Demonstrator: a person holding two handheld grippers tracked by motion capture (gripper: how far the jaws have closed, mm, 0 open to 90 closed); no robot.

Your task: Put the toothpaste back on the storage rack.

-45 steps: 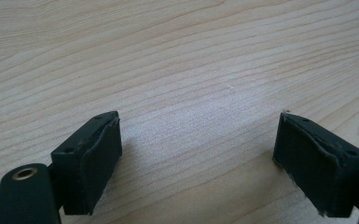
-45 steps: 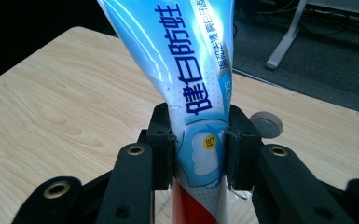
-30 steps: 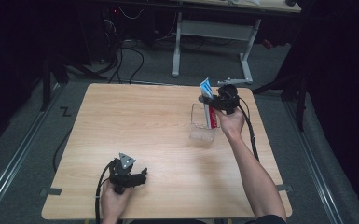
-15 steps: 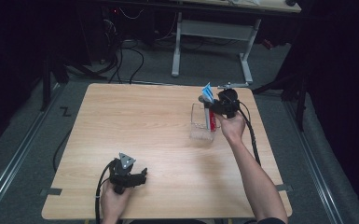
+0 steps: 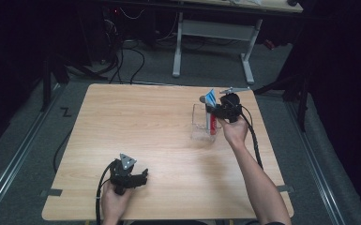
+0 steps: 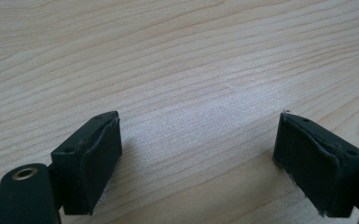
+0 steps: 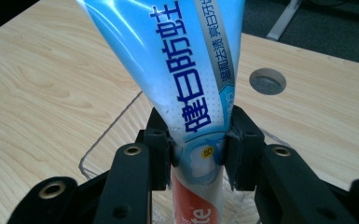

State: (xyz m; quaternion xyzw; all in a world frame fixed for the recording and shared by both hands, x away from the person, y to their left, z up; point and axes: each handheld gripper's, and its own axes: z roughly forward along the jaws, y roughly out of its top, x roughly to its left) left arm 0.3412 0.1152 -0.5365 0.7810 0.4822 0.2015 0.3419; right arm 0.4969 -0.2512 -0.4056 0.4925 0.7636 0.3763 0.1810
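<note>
A blue, white and red toothpaste tube (image 7: pixel 191 79) stands upright, its red lower end inside a clear plastic box (image 5: pixel 201 123) at the table's right. My right gripper (image 7: pixel 198 154) is shut on the tube's middle, both pads pressing its sides. In the high view the right gripper (image 5: pixel 218 111) sits over the box with the tube's blue end (image 5: pixel 210 98) sticking up. My left gripper (image 5: pixel 143 177) rests near the table's front left edge, held by a hand. Its jaws stand wide apart over bare wood, left gripper (image 6: pixel 198 156) holding nothing.
The wooden table (image 5: pixel 140 126) has a round cable hole (image 7: pixel 267 80) beyond the box. A cable (image 5: pixel 255 140) trails from the right gripper along the forearm. Another desk frame (image 5: pixel 215 33) and floor cables lie behind the table.
The right gripper has carried the toothpaste tube slightly left and down, so its lower end now sits in the clear box. The left gripper has not moved.
</note>
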